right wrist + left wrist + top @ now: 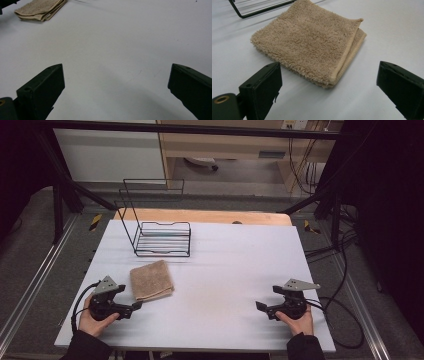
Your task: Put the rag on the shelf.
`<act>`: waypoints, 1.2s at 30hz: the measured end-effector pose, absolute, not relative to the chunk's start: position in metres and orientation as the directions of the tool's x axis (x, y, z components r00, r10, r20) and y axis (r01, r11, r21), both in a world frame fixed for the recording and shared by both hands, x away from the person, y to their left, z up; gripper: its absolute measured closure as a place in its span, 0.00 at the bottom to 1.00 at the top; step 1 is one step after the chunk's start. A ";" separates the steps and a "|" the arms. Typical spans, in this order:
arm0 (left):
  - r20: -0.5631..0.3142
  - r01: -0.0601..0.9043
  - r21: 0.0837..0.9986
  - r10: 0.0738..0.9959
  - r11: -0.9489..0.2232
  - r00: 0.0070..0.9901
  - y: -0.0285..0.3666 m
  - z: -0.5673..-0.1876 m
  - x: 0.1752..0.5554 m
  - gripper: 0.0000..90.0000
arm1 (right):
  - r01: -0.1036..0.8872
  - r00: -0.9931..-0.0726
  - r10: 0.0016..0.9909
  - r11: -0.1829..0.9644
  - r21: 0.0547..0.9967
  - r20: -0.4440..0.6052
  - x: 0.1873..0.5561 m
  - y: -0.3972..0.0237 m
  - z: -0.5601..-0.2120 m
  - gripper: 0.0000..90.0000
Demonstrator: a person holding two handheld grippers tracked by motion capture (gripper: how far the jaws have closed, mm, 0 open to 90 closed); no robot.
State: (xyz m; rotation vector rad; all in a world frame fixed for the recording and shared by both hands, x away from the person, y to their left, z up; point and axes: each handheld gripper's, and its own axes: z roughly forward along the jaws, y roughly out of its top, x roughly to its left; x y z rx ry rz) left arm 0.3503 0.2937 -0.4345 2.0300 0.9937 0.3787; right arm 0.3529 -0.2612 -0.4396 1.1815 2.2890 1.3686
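Note:
A folded tan towel (151, 280) lies on the white table (225, 265), left of centre. My left gripper (131, 296) rests at the near left beside the towel's near edge, held by a hand. Its jaws stand wide open, and in the left gripper view (328, 67) the towel (312, 42) lies just ahead of them, untouched. At the near right my right gripper (266, 297) is also in a hand, open, pointing left over bare table. In the right gripper view (116, 68) nothing is between the jaws and the towel (40, 8) shows far off.
A black wire rack (162, 237) stands behind the towel at the table's back left; its base wire (262, 10) shows in the left gripper view. Cables trail from both grippers, and a loop hangs off the table's right edge (345, 330). A dark frame surrounds the table.

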 end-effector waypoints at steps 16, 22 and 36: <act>-0.096 0.552 0.774 0.804 -0.310 0.586 0.292 -0.433 0.353 0.28 | 0.540 -0.634 0.748 0.247 0.805 0.196 0.353 -0.259 -0.441 0.02; -0.128 0.591 0.762 0.834 -0.264 0.537 0.292 -0.435 0.358 0.44 | 0.538 -0.635 0.749 0.251 0.805 0.190 0.353 -0.259 -0.441 0.02; -0.122 0.646 0.710 0.855 -0.279 0.504 0.284 -0.445 0.365 0.56 | 0.536 -0.637 0.747 0.253 0.805 0.189 0.353 -0.258 -0.442 0.02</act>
